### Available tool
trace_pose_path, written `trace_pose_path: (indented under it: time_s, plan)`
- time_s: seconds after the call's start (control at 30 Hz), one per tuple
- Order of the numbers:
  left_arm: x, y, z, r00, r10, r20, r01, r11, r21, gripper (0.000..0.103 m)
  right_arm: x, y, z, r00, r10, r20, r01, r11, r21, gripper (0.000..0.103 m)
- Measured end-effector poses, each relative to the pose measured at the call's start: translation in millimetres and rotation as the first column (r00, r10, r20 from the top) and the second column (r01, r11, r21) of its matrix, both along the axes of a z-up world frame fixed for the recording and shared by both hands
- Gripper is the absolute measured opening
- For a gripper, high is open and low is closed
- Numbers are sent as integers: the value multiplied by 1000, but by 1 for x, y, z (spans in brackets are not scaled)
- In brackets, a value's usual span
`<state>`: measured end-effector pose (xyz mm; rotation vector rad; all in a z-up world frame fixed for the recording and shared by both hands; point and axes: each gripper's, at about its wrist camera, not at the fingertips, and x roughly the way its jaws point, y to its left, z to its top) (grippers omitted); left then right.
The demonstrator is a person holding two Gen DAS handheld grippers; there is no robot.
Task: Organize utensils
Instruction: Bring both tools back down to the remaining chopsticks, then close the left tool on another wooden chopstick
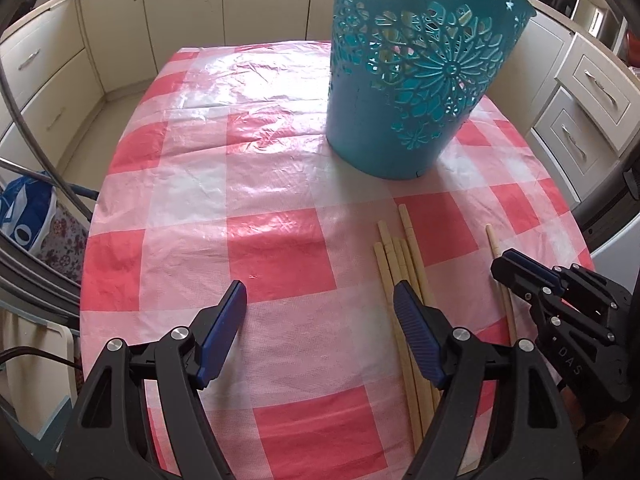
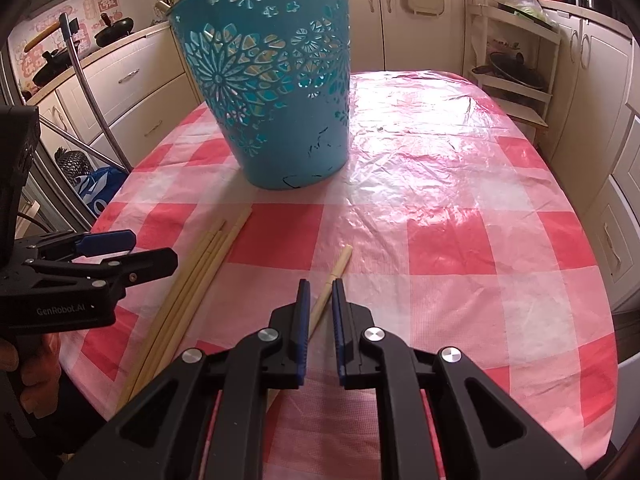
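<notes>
A teal cut-out basket (image 1: pixel 416 80) (image 2: pixel 276 92) stands upright on the red-and-white checked tablecloth. Several wooden chopsticks (image 1: pixel 400 280) (image 2: pixel 192 280) lie in a bundle on the cloth near the front. One single chopstick (image 2: pixel 336 276) (image 1: pixel 496 248) lies apart to their right. My left gripper (image 1: pixel 320 304) (image 2: pixel 152 252) is open and empty, its right finger over the bundle. My right gripper (image 2: pixel 319 300) (image 1: pixel 516 268) has its jaws nearly closed around the single chopstick, with a narrow gap on each side; the grip is not clear.
Cream kitchen cabinets (image 1: pixel 48 72) surround the table (image 2: pixel 480 240). A shelf rack with pans (image 2: pixel 516 68) stands at the far right. A blue bag (image 1: pixel 24 216) sits on the floor left of the table. A metal pole (image 2: pixel 92 96) leans at the left.
</notes>
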<state>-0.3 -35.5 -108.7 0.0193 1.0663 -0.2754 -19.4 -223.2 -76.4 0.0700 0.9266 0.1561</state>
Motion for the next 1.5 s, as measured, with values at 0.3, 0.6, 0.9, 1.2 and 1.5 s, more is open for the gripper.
trace_pose_path:
  time_s: [0.3,0.6,0.9,1.2,1.5]
  plan:
    - [-2,-12,0,1000,-27,14,26,997,66,72,0,-2,0,1000,1,2,-1,1000,4,12]
    - [-6,-24,-1,997,-65,36,59,988,144,72,1,-3,1,1000,6,0,-6,1000,8,12]
    - [-5,-24,0,998,-63,30,58,989,138,72,1,-2,2,1000,6,-2,-6,1000,9,12]
    - [-8,-34,0,995,-97,34,92,987,131,64,4,0,2,1000,26,-3,-26,1000,-14,12]
    - [-14,-46,4,987,-156,45,150,983,107,20,8,3,1,999,45,-2,-45,998,-37,12]
